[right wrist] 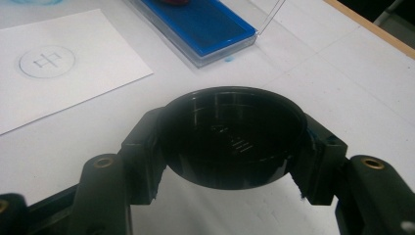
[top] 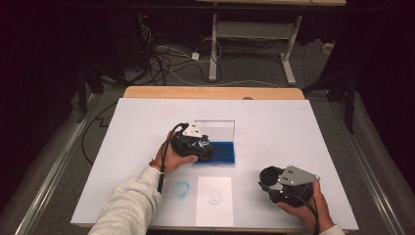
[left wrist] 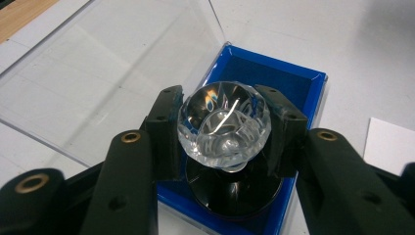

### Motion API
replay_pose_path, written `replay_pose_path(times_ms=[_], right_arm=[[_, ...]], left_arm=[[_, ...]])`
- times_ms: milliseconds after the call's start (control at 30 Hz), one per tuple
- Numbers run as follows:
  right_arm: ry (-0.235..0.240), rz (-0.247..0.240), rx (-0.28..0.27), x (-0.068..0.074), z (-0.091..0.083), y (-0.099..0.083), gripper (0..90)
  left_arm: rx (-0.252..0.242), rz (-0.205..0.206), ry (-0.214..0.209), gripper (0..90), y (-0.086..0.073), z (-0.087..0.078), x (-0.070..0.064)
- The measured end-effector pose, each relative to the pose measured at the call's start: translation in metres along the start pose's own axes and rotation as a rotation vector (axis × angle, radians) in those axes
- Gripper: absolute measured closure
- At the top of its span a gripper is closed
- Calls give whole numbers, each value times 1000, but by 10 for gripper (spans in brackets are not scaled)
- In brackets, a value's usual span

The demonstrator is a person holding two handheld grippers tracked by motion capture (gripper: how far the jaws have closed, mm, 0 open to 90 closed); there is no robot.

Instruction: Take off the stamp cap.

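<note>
- Jaws of the left gripper (left wrist: 222,129) pinch the faceted clear knob of a stamp (left wrist: 223,122), 1 jaw on each side of it; the stamp's round black base sits low over the blue ink pad (left wrist: 274,73), and whether it touches the pad I cannot tell.
- Jaws of the right gripper (right wrist: 230,147) clamp a round black cap (right wrist: 230,142), open side facing up, held just above the white table (right wrist: 342,73), well apart from the pad.
- From the high view, the left gripper (top: 195,144) is at the pad's left end, beside the case's raised clear lid (top: 218,128); the right gripper (top: 281,183) is near the table's front right.
- A white paper sheet (top: 214,200) with 1 round stamped mark (top: 214,198) lies in front of the pad; a faint blue ring smudge (top: 182,189) marks the table to its left.
- Risks, as I judge them: the smooth faceted knob could twist or slip in the grip if pressed off-centre; a tilted base would ink unevenly; lifting carelessly could knock the lid or drag the light case.
</note>
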State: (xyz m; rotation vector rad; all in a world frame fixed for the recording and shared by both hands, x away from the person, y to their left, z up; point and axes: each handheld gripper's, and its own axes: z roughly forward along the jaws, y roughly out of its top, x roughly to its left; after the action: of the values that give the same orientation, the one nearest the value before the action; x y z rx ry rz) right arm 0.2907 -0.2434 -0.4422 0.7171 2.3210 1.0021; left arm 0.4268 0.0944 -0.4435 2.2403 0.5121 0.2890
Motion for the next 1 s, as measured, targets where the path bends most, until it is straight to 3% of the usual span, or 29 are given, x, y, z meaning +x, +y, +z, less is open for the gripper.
replay_pose_path(times_ms=[567, 1000], right_arm=[[-5, -3, -1, 0, -1, 1, 388], [-3, -3, -2, 2, -1, 2, 387]], left_arm=[[-10, -34, -4, 546, -4, -1, -2], [109, -20, 22, 546, 9, -1, -5]])
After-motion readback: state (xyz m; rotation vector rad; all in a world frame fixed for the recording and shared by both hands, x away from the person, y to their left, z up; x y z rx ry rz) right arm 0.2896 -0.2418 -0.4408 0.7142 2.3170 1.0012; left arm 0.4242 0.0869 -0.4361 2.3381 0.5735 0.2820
